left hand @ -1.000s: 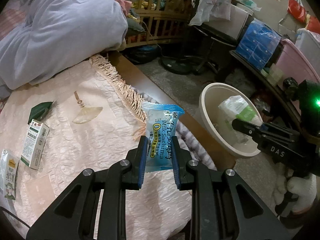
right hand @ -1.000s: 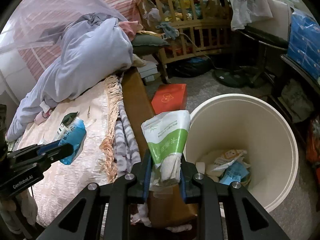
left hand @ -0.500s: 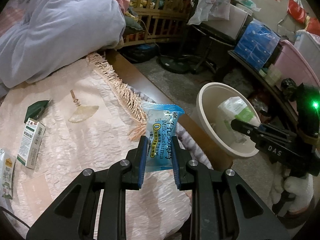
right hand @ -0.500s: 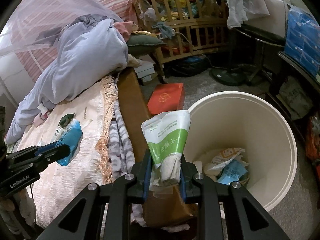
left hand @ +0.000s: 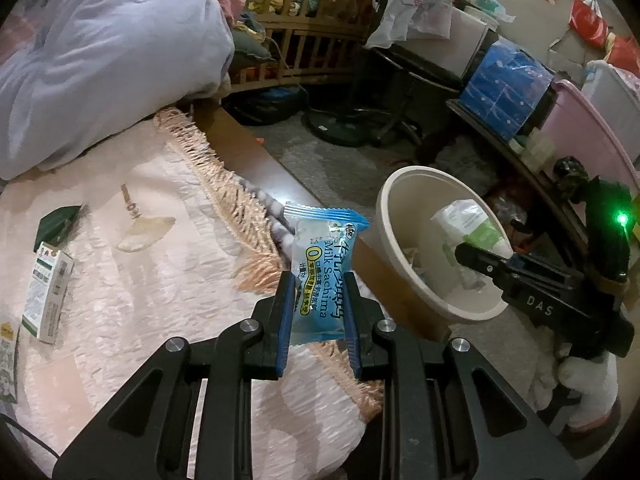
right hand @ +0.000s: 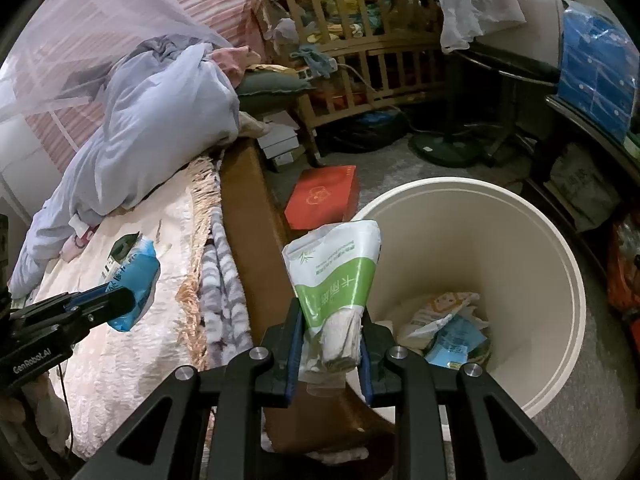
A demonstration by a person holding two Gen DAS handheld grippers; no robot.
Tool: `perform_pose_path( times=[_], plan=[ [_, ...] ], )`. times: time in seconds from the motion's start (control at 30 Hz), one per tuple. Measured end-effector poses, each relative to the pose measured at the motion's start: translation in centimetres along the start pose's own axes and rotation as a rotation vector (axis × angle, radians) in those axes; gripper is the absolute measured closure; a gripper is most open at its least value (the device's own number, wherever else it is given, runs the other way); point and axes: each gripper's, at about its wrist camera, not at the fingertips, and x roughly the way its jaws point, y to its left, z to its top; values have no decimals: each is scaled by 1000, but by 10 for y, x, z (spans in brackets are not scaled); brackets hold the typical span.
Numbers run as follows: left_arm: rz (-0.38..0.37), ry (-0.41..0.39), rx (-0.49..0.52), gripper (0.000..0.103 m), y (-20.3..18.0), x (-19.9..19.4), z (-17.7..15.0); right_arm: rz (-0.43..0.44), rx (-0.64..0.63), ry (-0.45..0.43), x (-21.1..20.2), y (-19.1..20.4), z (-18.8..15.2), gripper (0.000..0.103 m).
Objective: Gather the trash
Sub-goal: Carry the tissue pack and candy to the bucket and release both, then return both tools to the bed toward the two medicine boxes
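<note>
My left gripper (left hand: 316,284) is shut on a blue Milk Sachima snack wrapper (left hand: 322,264), held above the bed's fringed edge, left of the cream trash bin (left hand: 390,216). My right gripper (right hand: 330,320) is shut on a green and white tissue pack (right hand: 334,268), held by the bin's (right hand: 560,248) left rim. The bin holds several wrappers (right hand: 448,328). The right gripper with the pack (left hand: 466,224) shows over the bin in the left wrist view. The left gripper with the blue wrapper (right hand: 136,280) shows at left in the right wrist view.
On the pink bedspread (left hand: 120,288) lie a small white and green carton (left hand: 48,292), a dark green wrapper (left hand: 56,224) and a pale clear wrapper (left hand: 146,232). A lilac duvet (left hand: 100,52) is piled behind. A red box (right hand: 324,196) lies on the floor. A wooden crib (right hand: 360,52) stands behind.
My left gripper has moved with the blue wrapper toward the bed's edge and the bin. My right gripper with the tissue pack has barely moved.
</note>
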Motion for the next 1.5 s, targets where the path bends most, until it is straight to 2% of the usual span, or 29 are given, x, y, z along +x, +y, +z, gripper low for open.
perform_pose_path(
  times=[0.27, 0.6, 0.67, 0.7, 0.73, 0.77, 0.8, 0.83, 0.87, 0.97, 1.17, 1.5],
  plan=[
    [-84, 7, 12, 83, -25, 12, 15, -54, 44, -11, -4, -28, -1, 81],
    [-261, 59, 49, 82, -80, 56, 38, -133, 150, 8, 2, -82, -5, 81],
    [-282, 61, 50, 82, -87, 63, 42, -142, 171, 15, 6, -90, -5, 77],
    [-294, 58, 45, 81, -90, 67, 44, -145, 182, 14, 7, -94, -4, 70],
    [-314, 55, 35, 76, -92, 71, 46, -148, 193, 10, 8, -97, -4, 66],
    [-330, 54, 25, 69, -93, 74, 47, -148, 211, 0, 8, -101, -4, 56],
    [-345, 57, 12, 51, -93, 77, 48, -146, 223, -6, 7, -103, -4, 52],
    [-360, 60, -1, 43, -92, 79, 49, -143, 233, -9, 7, -106, -4, 52],
    [-370, 60, -6, 43, -91, 78, 49, -143, 240, -9, 7, -106, -5, 52],
    [-328, 49, 19, 43, -86, 71, 47, -143, 233, -1, 10, -106, -5, 52],
    [-172, 9, 44, 43, -61, 50, 32, -112, 229, 10, 14, -96, -9, 52],
    [53, -51, 8, 43, -12, 19, 3, -49, 160, 10, 15, -42, -8, 51]
  ],
)
